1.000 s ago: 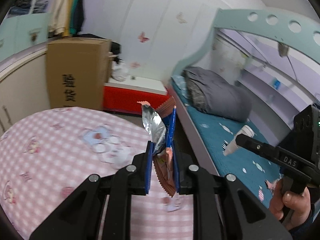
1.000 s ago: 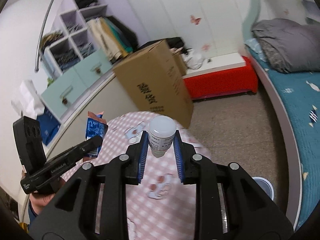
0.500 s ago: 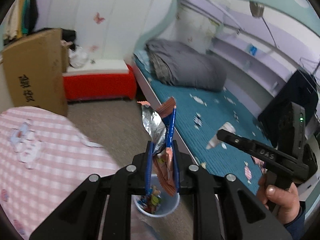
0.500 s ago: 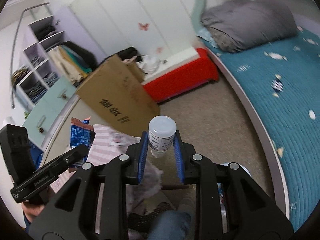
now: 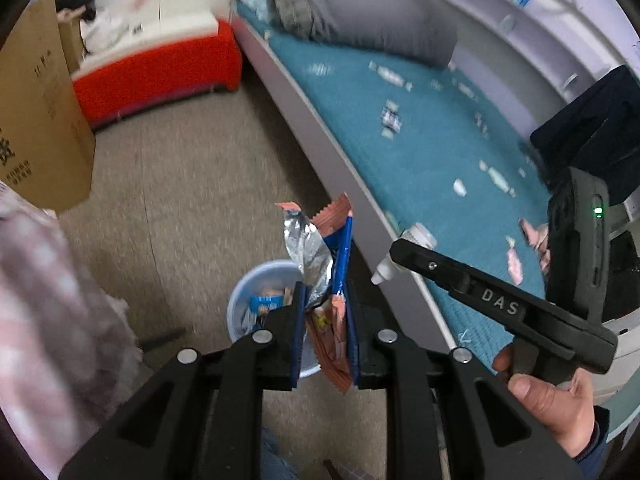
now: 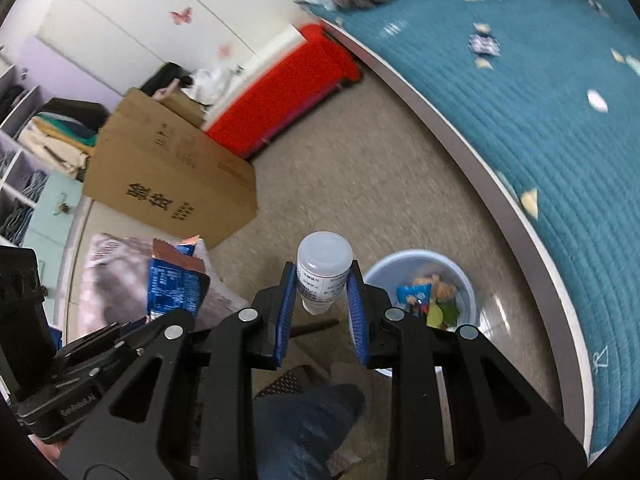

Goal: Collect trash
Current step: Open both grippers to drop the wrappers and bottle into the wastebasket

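Left wrist view: the left gripper (image 5: 324, 332) has its blue pads clamped almost together on one crumpled orange-and-blue foil snack wrapper (image 5: 326, 280), pinched near its lower end so the torn silver top stands up clear of the jaws. Below and just behind it on the floor stands one round pale-blue plastic waste bin (image 5: 240, 300), beside the curved edge of the teal bed (image 5: 420, 120); a few scraps already lie inside. I judge the wrapper is held over the bin's rim so that it can fall in when let go.

In the right wrist view the right gripper (image 6: 322, 304) grips one small white plastic bottle with a printed label (image 6: 323, 272) by its sides, cap end forward, the jaws parted only as far as the bottle's width. The bin (image 6: 374, 276) sits just to its right, not yet under the bottle.

Count: two grippers, two pieces of trash held, one bin, one brown cardboard box (image 6: 168, 176).
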Demonstrator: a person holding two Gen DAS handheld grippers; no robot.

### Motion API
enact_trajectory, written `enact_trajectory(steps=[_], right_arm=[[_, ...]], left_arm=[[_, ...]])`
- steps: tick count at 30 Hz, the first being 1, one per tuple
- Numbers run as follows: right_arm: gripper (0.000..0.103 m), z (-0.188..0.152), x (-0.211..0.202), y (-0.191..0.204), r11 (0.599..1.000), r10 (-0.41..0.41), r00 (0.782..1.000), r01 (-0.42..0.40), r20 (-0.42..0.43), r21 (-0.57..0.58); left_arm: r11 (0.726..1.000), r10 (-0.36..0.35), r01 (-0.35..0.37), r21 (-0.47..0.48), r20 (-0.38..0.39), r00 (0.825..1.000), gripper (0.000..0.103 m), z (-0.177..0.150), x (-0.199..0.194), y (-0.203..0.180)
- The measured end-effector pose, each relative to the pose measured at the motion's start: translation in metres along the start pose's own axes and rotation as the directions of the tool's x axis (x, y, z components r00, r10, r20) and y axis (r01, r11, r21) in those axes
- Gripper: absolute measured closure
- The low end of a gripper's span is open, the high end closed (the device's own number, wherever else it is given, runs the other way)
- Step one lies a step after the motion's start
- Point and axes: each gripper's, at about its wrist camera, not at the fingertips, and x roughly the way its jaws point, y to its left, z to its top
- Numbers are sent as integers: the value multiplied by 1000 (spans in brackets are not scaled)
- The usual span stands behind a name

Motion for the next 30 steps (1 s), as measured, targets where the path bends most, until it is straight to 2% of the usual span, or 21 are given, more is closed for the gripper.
enact_trajectory(steps=[5,9,10,11,12,13,15,16,17,19,22,27,30], right_arm=[[78,-4,33,-27,998,-14,998,18,-60,67],[77,-8,58,-43,993,-18,994,31,-111,112],[77,-10,63,-47,991,-21,992,36,-122,127],[77,-11,68,-51,989,-20,991,38,-132,142],[73,-11,72,-54,987,-18,990,40,-141,154],[57,-12,76,-56,985,-20,988,45,-151,167],[38,-13,82,-62,980,-27,987,58,-161,190],[37,-13,83,-64,979,-25,986,57,-163,198],[36,-14,84,-65,977,-17,985,52,-169,206],[24,-15,84,-67,975,-17,984,55,-175,214],[19,-16,80,-69,974,-21,985,59,-170,220],[19,-16,69,-69,973,-26,988,59,-153,221],[19,-14,62,-69,973,-28,990,58,-139,222]], left_arm=[[999,-10,4,-45,-134,991,85,2,51,6],[999,12,-21,-45,-196,980,78,3,81,7],[998,13,-25,-53,-210,978,68,2,85,8],[997,3,-20,-71,-224,975,49,3,89,9],[996,12,-31,-82,-231,973,41,4,92,11],[995,29,-49,-82,-228,973,31,4,93,11],[993,50,-72,-90,-231,972,26,4,95,12],[992,51,-77,-100,-241,969,21,4,95,13],[990,55,-86,-113,-252,966,21,3,97,16],[987,60,-97,-126,-268,962,21,1,100,21],[987,67,-104,-119,-280,958,21,-1,101,19],[990,77,-111,-91,-310,948,20,-6,107,15],[989,76,-110,-95,-307,949,20,-6,107,14]])
